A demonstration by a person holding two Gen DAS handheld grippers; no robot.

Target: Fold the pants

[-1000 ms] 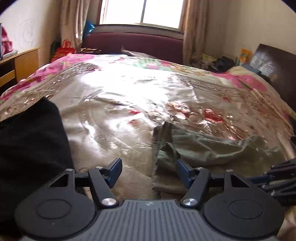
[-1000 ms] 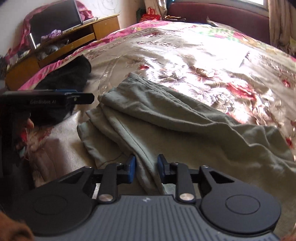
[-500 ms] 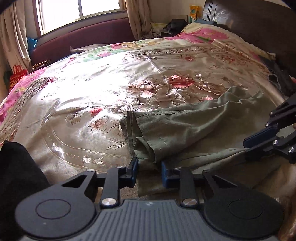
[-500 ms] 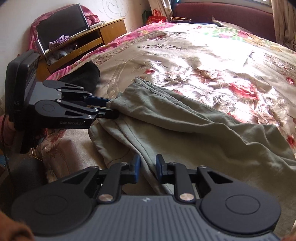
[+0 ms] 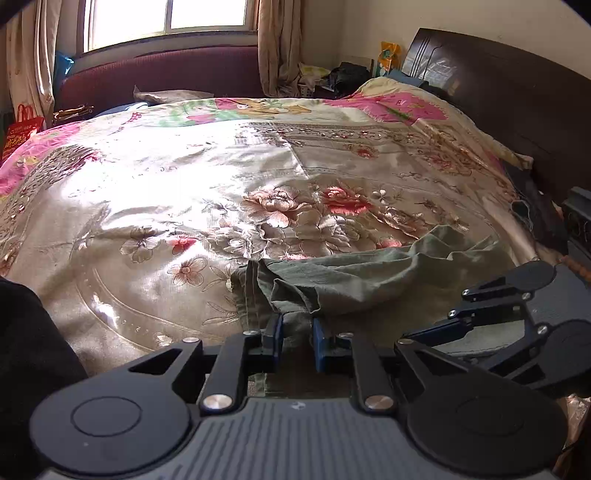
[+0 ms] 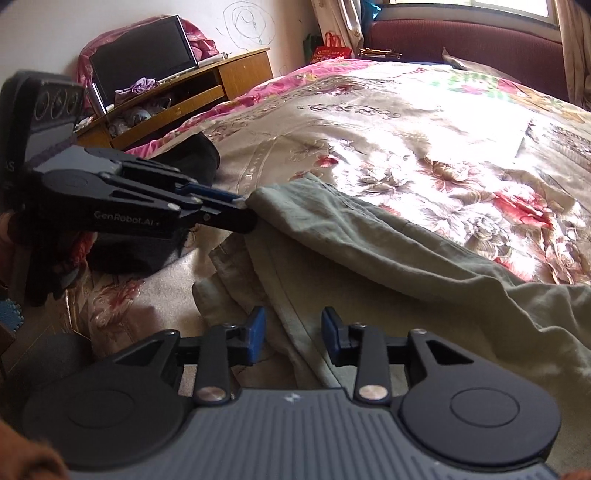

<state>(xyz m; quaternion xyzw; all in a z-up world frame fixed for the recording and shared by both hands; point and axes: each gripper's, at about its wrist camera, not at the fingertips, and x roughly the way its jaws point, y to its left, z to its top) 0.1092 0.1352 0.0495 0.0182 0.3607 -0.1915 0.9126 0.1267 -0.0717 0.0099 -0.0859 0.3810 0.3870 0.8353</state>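
Closest up, the left gripper (image 5: 297,341) has just been closing, and its blue pads are now pinched on a bunched fold at the hem end of the olive-green cotton pants (image 5: 369,280). From the right wrist camera you can see that same gripper (image 6: 245,212) coming in from 9 o'clock, tips clamped on the pants' edge (image 6: 369,240) with the cloth lifted a little there.

The right gripper (image 6: 293,334) has just been opening; its jaws now stand moderately apart with a seam of the pants running between them, and the pads aren't pressing the fabric.

The pants lie along the near edge of the shiny floral satin bedspread (image 5: 207,192), stretching off toward 3 o'clock in the right view. A black garment (image 6: 192,155) sits at 10 o'clock. Further back there's a wooden desk (image 6: 236,74), and at 12 o'clock in the left view a maroon padded bench (image 5: 166,74) under the window (image 5: 166,14).
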